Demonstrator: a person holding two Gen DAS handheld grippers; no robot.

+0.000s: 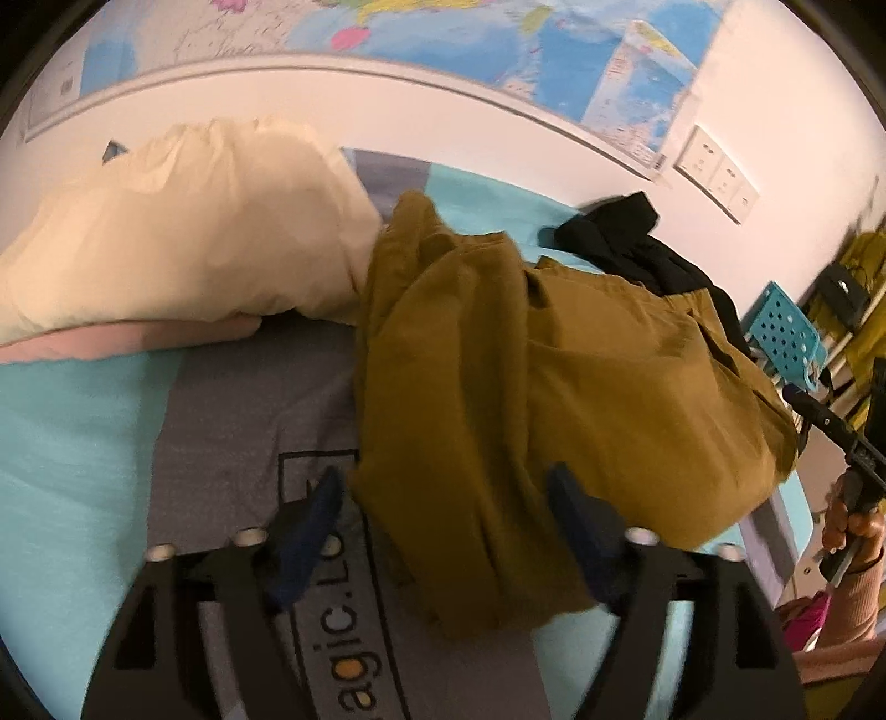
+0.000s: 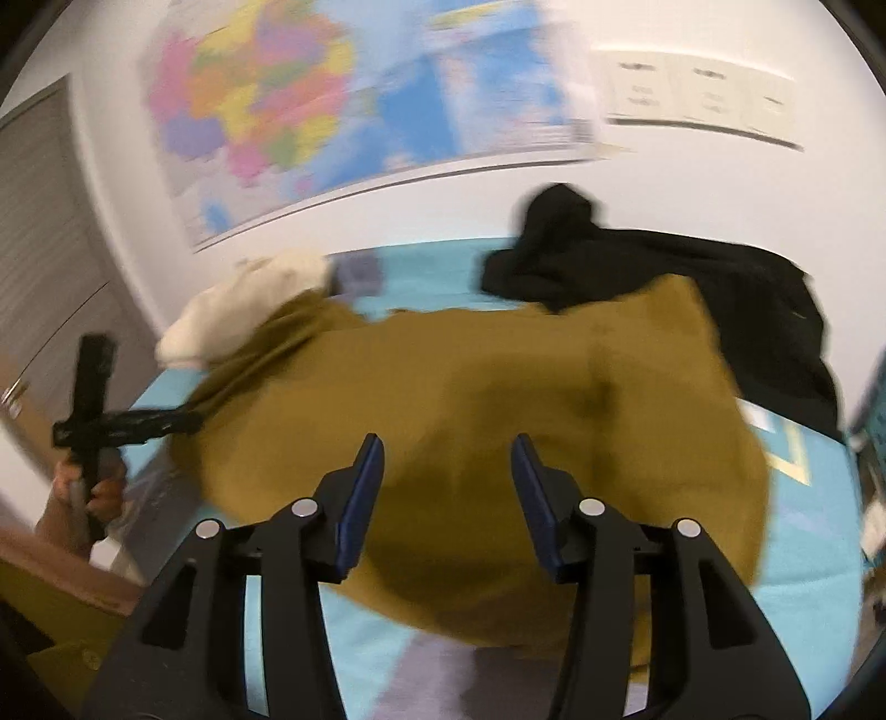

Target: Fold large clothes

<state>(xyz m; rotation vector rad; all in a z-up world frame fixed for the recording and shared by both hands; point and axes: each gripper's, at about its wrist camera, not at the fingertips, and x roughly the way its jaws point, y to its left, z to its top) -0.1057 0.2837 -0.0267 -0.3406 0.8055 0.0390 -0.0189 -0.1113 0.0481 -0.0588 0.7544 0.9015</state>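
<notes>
Seeing both grippers spread wide, nothing held. Our left gripper (image 1: 443, 531) has its blue-padded fingers (image 1: 310, 531) apart, straddling the near end of the mustard-brown crumpled cloth garment (image 1: 526, 376); fabric sits between the pads, but we can't tell if either pad touches it. Our right gripper (image 2: 447, 498) is equally spread, blue pads (image 2: 362, 498) above the same garment (image 2: 498, 432), apparently clear of it; that view is motion-blurred.

Poses: each gripper looks across the bed toward the wall, tilted down at the cloth. In the left view, our right hand (image 1: 850, 520) grips its black handle at the far right edge, off the bed's side. In the right view, our left hand (image 2: 83, 493) holds its black handle low at the left.

The garment lies bunched on the turquoise bed sheet (image 1: 61, 443), partly over the grey printed panel with lettering (image 1: 232, 410). In the left view its long axis runs from near centre out to the far right; a fold ridge points up toward the wall.

Further back: cream pillow (image 1: 183, 232) over a pink layer (image 1: 138, 338), touching the garment's left side. Black crumpled garment (image 1: 626, 238) behind, overlapped by the mustard one. Beyond that, the white wall with a colourful world map poster (image 1: 470, 39) and white wall sockets (image 1: 717, 171). Turquoise perforated plastic chair (image 1: 783, 327) at right.
</notes>
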